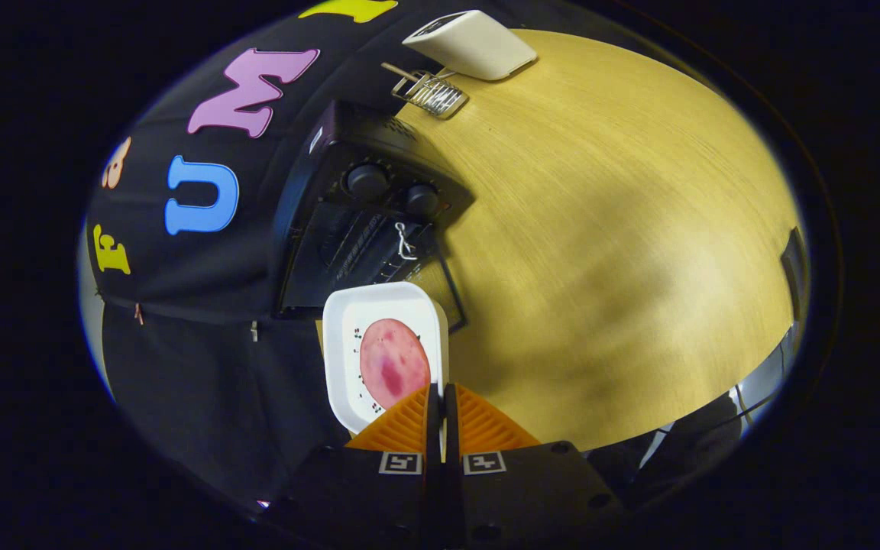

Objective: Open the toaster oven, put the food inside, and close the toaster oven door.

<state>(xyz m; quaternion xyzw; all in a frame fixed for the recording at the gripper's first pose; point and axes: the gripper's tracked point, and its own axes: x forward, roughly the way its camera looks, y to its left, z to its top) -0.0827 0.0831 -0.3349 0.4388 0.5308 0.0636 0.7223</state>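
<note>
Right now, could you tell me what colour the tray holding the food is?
White; the tray shows best in the gripper view, gripped at its rim by the tongs.

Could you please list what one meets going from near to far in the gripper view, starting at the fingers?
Fingers pinched on the white tray's edge → pink slice of food on the tray → black toaster oven, door open → wire rack on the wooden table → white box.

The wood-grain desk (pixel 600 229) carries a black toaster oven (pixel 363 221) at ten o'clock, a wire rack (pixel 428 92) and white box (pixel 470 43) at twelve.
</note>
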